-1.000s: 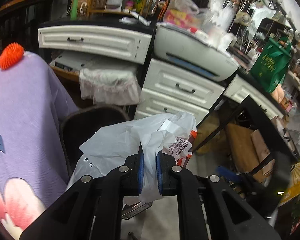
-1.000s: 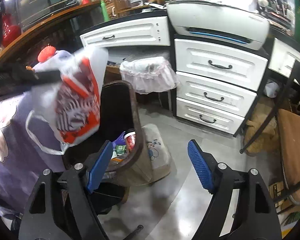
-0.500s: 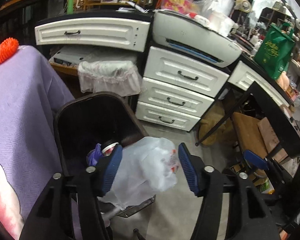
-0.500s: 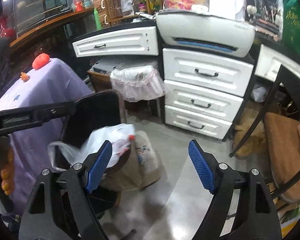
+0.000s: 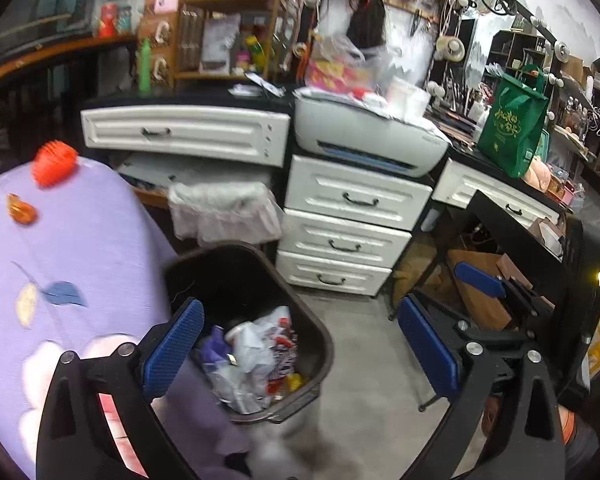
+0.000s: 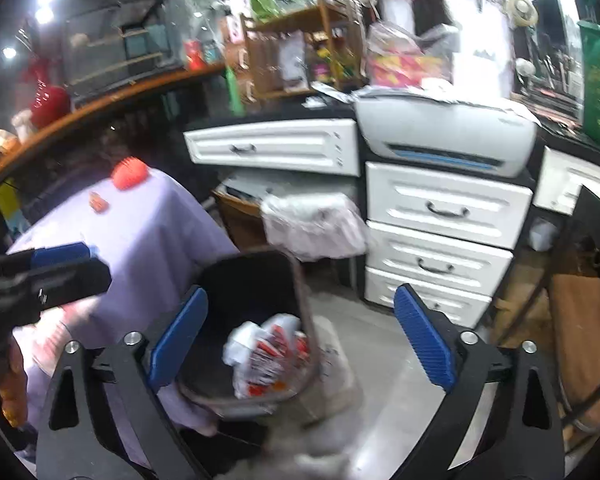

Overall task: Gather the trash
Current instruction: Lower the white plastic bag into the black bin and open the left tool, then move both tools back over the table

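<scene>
A white plastic bag (image 5: 256, 344) with red print lies inside the dark brown trash bin (image 5: 320, 336) on the floor, on top of other rubbish. The right wrist view shows the same bag (image 6: 268, 352) in the bin (image 6: 244, 276). My left gripper (image 5: 304, 344) hangs above the bin, its jaws still opening wide, nothing between them. My right gripper (image 6: 300, 340) is also above the bin, jaws opening, empty. The left gripper's blue fingertip (image 6: 60, 252) shows at the left edge of the right wrist view, and the right gripper's fingertip (image 5: 480, 280) at the right of the left wrist view.
A table under a purple cloth (image 5: 60, 260) stands left of the bin, with an orange spiky ball (image 5: 54, 162) on it. White drawers (image 5: 348, 232) and a printer (image 5: 364, 144) stand behind. A lined basket (image 5: 220, 212) hangs behind the bin. A dark chair frame (image 5: 500, 240) is at right.
The left gripper let go of the white bag, which dropped into the bin. Both grippers opened wider and rose, so the bin now sits lower in both views.
</scene>
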Available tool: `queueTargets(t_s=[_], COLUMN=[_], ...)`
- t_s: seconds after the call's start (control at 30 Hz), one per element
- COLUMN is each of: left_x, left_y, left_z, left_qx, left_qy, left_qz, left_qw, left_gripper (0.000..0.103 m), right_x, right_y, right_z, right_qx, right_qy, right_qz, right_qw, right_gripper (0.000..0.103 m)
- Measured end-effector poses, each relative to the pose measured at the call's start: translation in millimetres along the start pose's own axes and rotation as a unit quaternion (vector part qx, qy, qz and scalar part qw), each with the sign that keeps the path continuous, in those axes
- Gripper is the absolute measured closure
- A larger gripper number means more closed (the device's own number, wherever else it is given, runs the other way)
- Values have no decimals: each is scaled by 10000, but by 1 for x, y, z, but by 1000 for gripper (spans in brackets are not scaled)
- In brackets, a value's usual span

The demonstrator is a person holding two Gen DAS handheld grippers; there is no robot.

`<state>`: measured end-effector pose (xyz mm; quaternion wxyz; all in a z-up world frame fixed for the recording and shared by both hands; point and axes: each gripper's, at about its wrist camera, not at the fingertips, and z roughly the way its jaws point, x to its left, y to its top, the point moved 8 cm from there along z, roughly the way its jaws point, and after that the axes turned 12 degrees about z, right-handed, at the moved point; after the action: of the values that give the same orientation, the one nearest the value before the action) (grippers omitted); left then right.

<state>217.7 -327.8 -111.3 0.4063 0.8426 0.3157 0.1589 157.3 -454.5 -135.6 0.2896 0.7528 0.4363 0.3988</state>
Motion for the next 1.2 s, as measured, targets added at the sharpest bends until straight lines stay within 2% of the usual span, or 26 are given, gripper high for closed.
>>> queueTargets(t_s=[0.2, 0.33, 0.4, 0.53, 0.7, 0.87, 1.0, 1.2], left_x=[42, 68, 86, 122, 181, 235, 270, 309], left_y=[-3, -9, -13, -22, -35, -46, -48, -37], left_z=[-35, -54, -62, -70, -77, -75, -63, -31], left_qx=[-80, -124, -108, 78, 345, 469, 674, 860], left_qy=[582, 821, 1067, 1436, 1852, 1937, 2137, 1944], left_qz=[6, -38, -57, -114, -507, -1098, -1218, -1717], left_qw=[9983, 9965, 9942, 9895, 9808, 9738, 9669, 9619], left_gripper=[6, 6, 6, 6, 6, 6, 6, 6], right_x=[52, 84, 99, 131, 171, 192, 202, 213], right_y=[14, 16, 16, 23, 25, 22, 29, 39], right_z=[7, 20, 27, 36, 48, 63, 73, 89], right_qx=[2, 189, 342, 479, 720, 1039, 1067, 1013], right_qy=[439, 684, 858, 1257, 1513, 1632, 1611, 1593], right_qz=[-223, -320, -355, -414, -810, -946, -1030, -1228], right_qw=[9988, 9970, 9951, 9900, 9825, 9765, 9757, 9743], right_gripper=[8, 8, 8, 8, 8, 8, 8, 8])
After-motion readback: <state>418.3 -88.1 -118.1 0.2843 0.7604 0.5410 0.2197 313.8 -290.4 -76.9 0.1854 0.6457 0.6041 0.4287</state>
